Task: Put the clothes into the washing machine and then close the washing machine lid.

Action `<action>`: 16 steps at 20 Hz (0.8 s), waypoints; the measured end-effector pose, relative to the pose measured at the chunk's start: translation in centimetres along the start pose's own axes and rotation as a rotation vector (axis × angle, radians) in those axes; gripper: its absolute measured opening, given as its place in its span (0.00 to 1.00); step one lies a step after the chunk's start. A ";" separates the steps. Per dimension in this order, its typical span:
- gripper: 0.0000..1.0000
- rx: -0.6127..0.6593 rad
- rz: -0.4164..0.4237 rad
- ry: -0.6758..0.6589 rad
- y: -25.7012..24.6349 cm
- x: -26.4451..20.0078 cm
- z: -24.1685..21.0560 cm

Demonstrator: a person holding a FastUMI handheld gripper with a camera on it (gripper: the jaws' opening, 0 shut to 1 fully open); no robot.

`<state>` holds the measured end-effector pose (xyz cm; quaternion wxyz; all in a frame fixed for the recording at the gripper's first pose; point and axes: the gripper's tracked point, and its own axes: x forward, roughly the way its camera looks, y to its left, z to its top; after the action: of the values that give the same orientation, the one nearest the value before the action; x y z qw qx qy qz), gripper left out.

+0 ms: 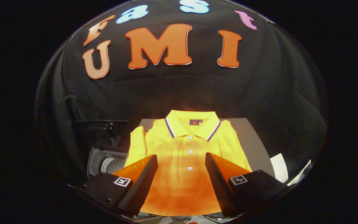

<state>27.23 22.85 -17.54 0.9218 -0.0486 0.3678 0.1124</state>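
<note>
Fingers (pixel 181 161) spread above yellow polo shirt (pixel 185 146), its collar label (pixel 195 122) unreadable, beside open washing machine (pixel 107 160).

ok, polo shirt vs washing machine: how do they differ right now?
The yellow polo shirt lies flat and buttoned on the grey table; the washing machine sits beside it with its lid up and its drum showing. The shirt lies between and beyond the open gripper fingers; the machine is off to their side.
</note>
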 end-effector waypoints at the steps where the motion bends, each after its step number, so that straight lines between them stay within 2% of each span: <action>1: 0.99 0.009 -0.015 0.029 -0.5 1.2 -0.5; 5: 1.00 0.051 -0.031 0.149 -1.7 3.9 -3.4; 6: 1.00 0.043 -0.033 0.095 -1.7 3.9 -2.5; 7: 0.99 0.023 -0.027 0.114 -1.7 4.2 -3.1; 8: 0.99 0.013 -0.027 0.077 -1.8 3.6 -2.7; 14: 1.00 0.018 -0.023 0.125 -1.7 3.3 -3.1; 15: 0.97 0.014 -0.020 0.133 -1.5 3.5 -3.0; 16: 0.89 0.004 -0.015 0.143 -1.3 3.5 -3.1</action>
<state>27.97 21.61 -22.21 0.8940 -0.0576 0.4327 0.1009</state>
